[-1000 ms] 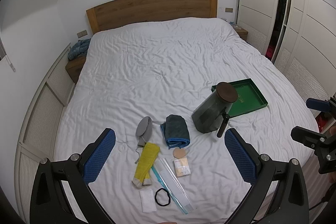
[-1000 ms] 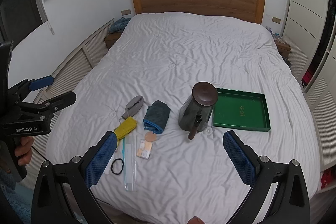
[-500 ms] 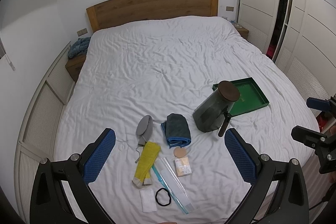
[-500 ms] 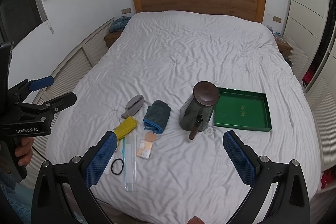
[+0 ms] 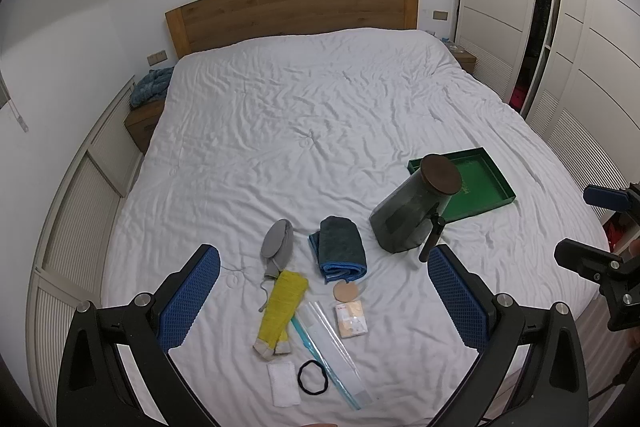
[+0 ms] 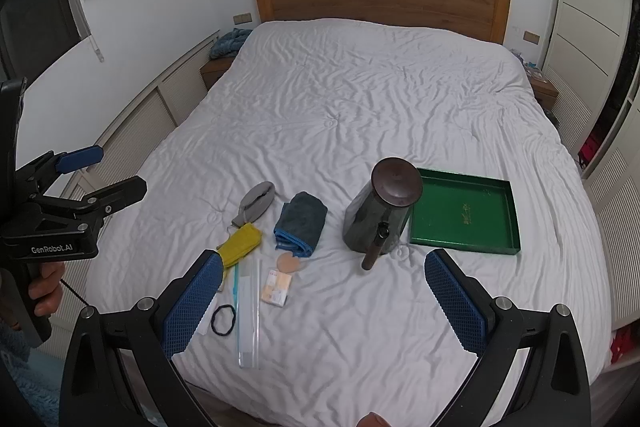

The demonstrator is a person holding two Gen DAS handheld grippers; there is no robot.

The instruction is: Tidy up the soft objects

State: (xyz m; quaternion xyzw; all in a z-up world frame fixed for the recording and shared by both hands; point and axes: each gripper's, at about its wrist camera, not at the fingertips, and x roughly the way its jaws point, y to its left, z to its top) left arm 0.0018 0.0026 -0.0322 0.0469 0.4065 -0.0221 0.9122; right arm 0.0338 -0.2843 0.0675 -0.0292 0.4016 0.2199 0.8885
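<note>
Hovering above the foot edge of the bed [image 5: 320,107], the left gripper [image 5: 320,291] and right gripper [image 6: 320,291] both stand spread wide and carry nothing. The soft things lie in a loose cluster near that foot edge, toward its left corner: a grey pouch [image 5: 277,242], a folded blue towel [image 5: 341,242], a yellow cloth [image 5: 280,309], a white pad [image 5: 283,383] and a black hair tie [image 5: 313,377]. Mixed among them are a clear plastic sleeve [image 5: 334,337] and a small packet [image 5: 351,315]. The likeliest slip is pinching the duvet together with a thin cloth, since everything sinks into the wrinkled cover. The dark lidded jug [image 6: 380,213] stands just beside the green tray [image 6: 464,215] on that yielding surface; a sideways brush could tip it. The hair tie and pad may be too flat to catch cleanly.
</note>
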